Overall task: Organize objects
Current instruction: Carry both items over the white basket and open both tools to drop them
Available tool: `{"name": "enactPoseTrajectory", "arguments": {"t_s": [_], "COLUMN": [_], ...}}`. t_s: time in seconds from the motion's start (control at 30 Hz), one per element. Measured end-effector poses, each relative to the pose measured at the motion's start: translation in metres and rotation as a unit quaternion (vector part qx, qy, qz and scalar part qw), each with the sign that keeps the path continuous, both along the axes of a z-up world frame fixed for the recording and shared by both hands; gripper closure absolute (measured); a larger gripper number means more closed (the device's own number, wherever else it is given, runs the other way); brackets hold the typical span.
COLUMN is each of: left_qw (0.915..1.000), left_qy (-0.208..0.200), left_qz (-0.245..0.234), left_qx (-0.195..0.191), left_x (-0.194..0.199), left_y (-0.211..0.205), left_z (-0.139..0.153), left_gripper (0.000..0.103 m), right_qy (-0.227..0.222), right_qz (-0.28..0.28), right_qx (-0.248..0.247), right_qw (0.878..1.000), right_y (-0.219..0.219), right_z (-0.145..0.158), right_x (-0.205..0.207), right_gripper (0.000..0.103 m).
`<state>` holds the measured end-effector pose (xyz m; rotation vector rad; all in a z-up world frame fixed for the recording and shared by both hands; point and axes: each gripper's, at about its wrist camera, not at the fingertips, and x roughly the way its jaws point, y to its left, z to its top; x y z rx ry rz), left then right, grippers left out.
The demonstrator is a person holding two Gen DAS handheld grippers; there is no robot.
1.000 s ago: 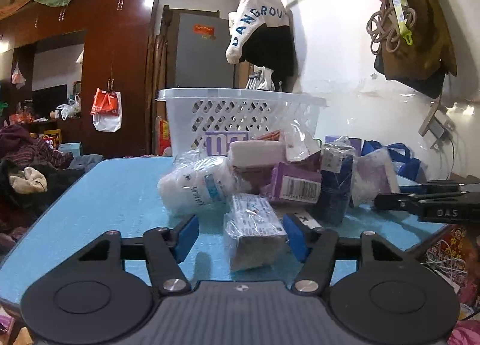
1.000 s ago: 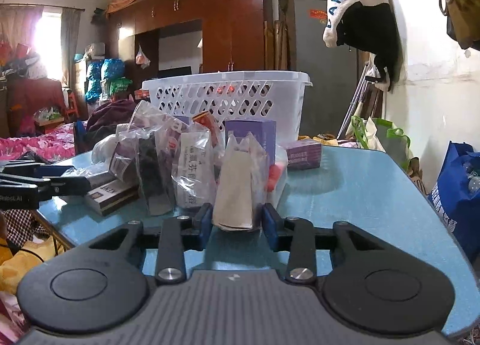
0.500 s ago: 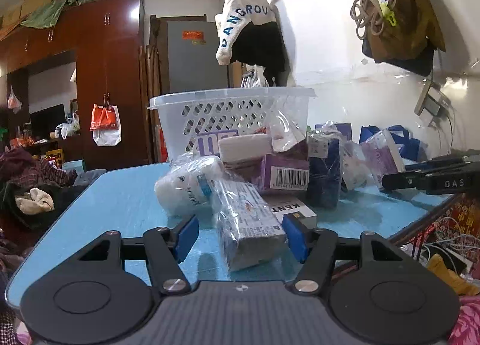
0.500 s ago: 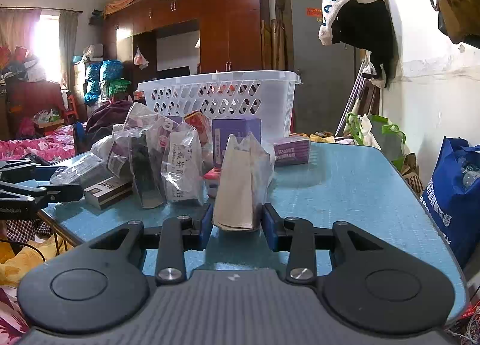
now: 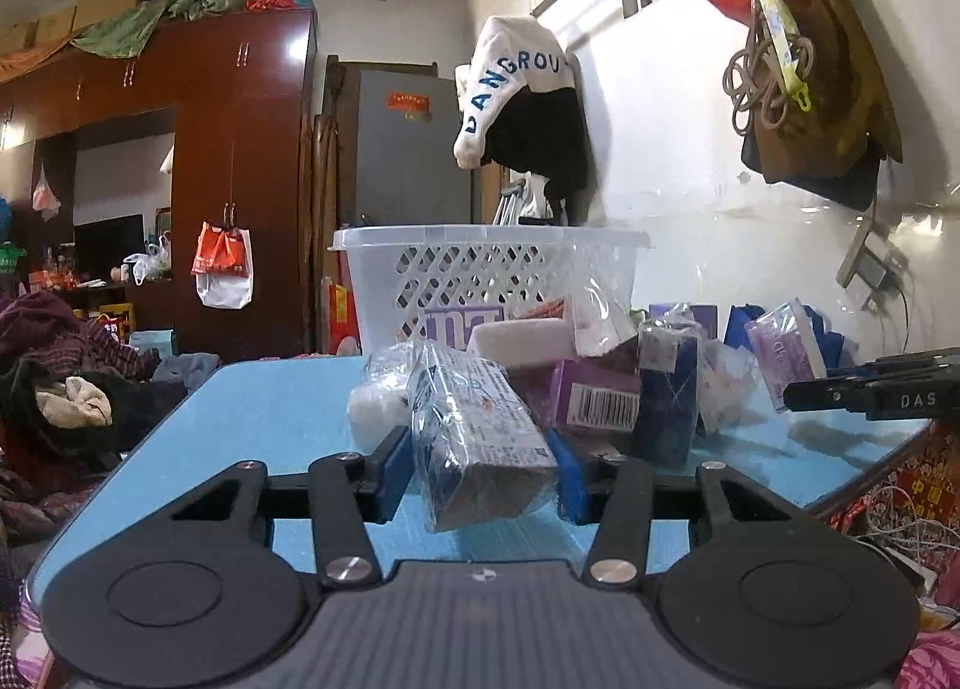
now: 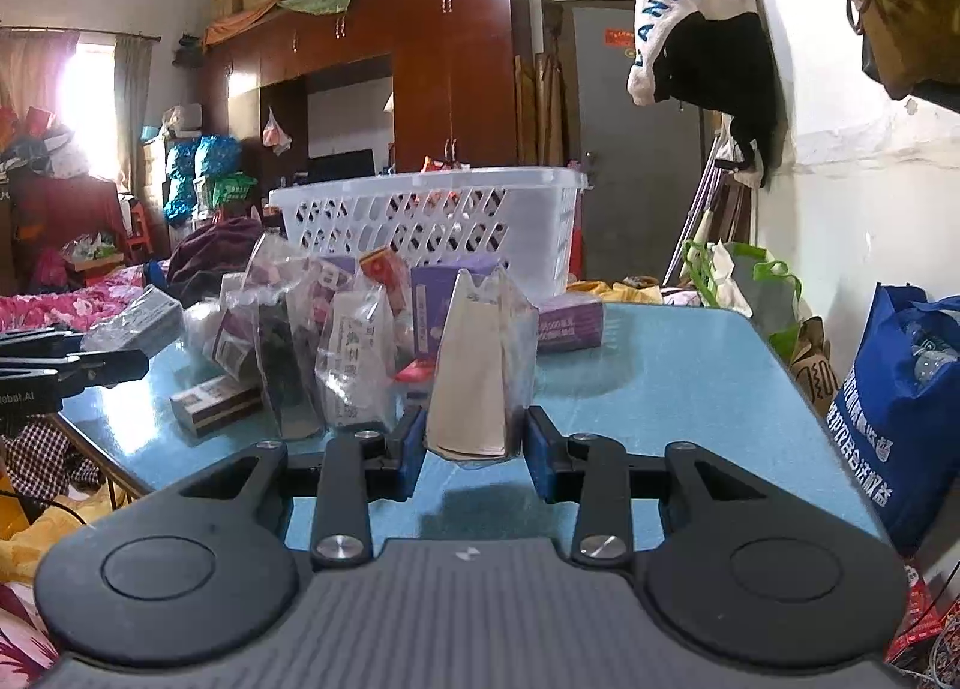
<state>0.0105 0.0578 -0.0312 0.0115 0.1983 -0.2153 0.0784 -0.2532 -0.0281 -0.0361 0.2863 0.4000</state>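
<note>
A white plastic basket (image 5: 492, 269) stands at the far end of the blue table (image 5: 270, 413), with a heap of bagged boxes (image 5: 606, 383) in front of it. My left gripper (image 5: 480, 464) is shut on a plastic-wrapped box (image 5: 480, 437) and holds it slightly above the table. My right gripper (image 6: 477, 449) is shut on a clear bag with a beige packet (image 6: 480, 377), lifted just off the table. The basket (image 6: 432, 221) and the heap (image 6: 318, 335) also show in the right wrist view.
A purple box (image 6: 567, 320) lies by the basket. A cigarette pack (image 6: 213, 404) lies near the table's left edge. A blue shopping bag (image 6: 900, 389) stands on the floor to the right. Clothes hang on the wall (image 5: 528, 107).
My left gripper has closed on the wrapped box and lifted it off the table. My right gripper has kept its hold on the beige packet bag and raised it a little.
</note>
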Motion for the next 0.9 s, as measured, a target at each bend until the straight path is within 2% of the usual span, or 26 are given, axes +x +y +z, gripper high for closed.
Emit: {"name": "enactPoseTrajectory", "arguments": {"t_s": [0.13, 0.3, 0.5, 0.6, 0.7, 0.8, 0.9], "left_qw": [0.9999, 0.9986, 0.9975, 0.9981, 0.9979, 0.9978, 0.9967], "left_qy": [-0.01, -0.025, -0.046, -0.03, 0.008, 0.043, 0.069], "left_qz": [0.003, -0.002, -0.015, -0.021, -0.026, -0.009, 0.002], "left_qx": [-0.013, -0.046, -0.051, -0.05, -0.058, -0.049, -0.043], "left_x": [0.001, 0.012, 0.068, 0.114, 0.171, 0.212, 0.231], "left_y": [0.005, 0.011, 0.007, 0.0, -0.006, -0.01, -0.012], "left_z": [0.005, 0.026, 0.088, 0.118, 0.137, 0.136, 0.127], "left_gripper": [0.05, 0.05, 0.05, 0.05, 0.05, 0.05, 0.05], "right_qy": [-0.006, -0.027, -0.046, -0.029, -0.006, 0.026, 0.024], "right_qz": [-0.001, 0.007, 0.017, 0.015, -0.015, -0.009, -0.008], "right_qx": [0.007, 0.007, -0.003, -0.017, -0.043, -0.046, -0.064], "right_qw": [1.0, 1.0, 0.999, 0.999, 0.999, 0.999, 0.998], "right_y": [-0.003, 0.003, 0.034, 0.054, 0.073, 0.083, 0.089], "right_z": [0.008, 0.037, 0.097, 0.113, 0.117, 0.109, 0.098], "right_x": [0.002, 0.02, 0.08, 0.125, 0.171, 0.196, 0.201], "right_gripper": [0.064, 0.064, 0.064, 0.065, 0.065, 0.065, 0.064]}}
